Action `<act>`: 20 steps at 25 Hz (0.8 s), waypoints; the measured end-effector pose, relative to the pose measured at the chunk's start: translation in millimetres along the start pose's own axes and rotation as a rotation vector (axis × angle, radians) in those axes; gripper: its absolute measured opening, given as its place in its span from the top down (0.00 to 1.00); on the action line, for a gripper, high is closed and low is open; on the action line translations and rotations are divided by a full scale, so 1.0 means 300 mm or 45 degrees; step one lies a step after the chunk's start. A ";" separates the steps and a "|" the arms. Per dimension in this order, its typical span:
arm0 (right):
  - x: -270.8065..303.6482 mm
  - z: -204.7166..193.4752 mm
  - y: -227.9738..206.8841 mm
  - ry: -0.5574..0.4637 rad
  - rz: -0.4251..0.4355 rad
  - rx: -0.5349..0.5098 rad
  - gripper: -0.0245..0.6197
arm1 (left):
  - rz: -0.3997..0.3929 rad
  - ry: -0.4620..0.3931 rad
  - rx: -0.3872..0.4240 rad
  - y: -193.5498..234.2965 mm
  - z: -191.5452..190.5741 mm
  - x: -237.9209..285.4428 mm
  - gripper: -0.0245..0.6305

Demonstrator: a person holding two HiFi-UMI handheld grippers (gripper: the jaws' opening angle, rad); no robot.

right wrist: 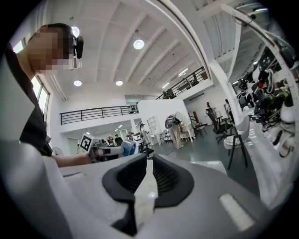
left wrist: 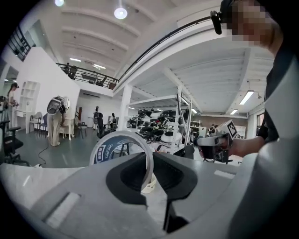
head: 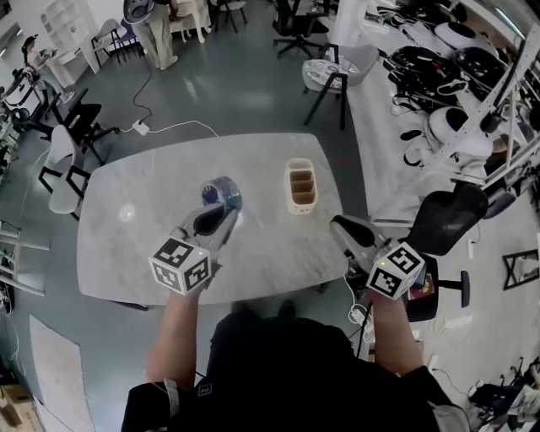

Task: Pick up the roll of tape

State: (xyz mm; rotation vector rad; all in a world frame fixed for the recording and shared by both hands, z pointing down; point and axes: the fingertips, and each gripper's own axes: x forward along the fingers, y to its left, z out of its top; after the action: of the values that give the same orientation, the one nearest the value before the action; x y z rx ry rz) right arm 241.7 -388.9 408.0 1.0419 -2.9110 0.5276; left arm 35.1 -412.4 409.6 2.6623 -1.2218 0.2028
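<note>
Tape roll [head: 222, 194] stands on edge, its wall clenched in the left gripper [head: 216, 219] and held clear of the marble table [head: 126, 245], ring axis crossing the jaws. The right gripper [head: 343, 228], jaws slightly parted and empty, hangs well apart near the table's edge.

A pale, marbled table [head: 126, 245] stands on a grey floor [head: 236, 93], with black office chairs [head: 295, 25] beyond its far edge and white shelving [head: 63, 21] near a corner. Round ceiling lamps [left wrist: 120, 13] light the white hall, where a railed balcony [right wrist: 98, 114] lines one wall.
</note>
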 end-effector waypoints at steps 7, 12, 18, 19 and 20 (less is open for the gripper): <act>0.006 0.081 -0.006 -0.056 -0.008 -0.060 0.92 | 0.037 -0.125 -0.002 0.021 0.135 -0.057 0.88; 0.056 0.201 0.001 -0.107 -0.025 -0.151 0.95 | 0.057 -0.179 0.089 0.102 0.280 -0.079 0.88; 0.125 0.324 0.046 -0.239 -0.076 -0.231 0.96 | 0.107 -0.198 0.120 0.190 0.346 -0.086 0.88; 0.133 0.332 0.059 -0.262 -0.086 -0.247 0.96 | 0.114 -0.207 0.117 0.199 0.350 -0.091 0.88; 0.142 0.333 0.069 -0.277 -0.095 -0.257 0.96 | 0.120 -0.212 0.117 0.208 0.352 -0.094 0.88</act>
State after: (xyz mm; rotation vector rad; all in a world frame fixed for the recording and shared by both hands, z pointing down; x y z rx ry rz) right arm 206.4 -431.6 312.2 1.2428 -3.0099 0.1201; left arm -26.4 -456.9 309.3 2.7493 -1.4223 0.0534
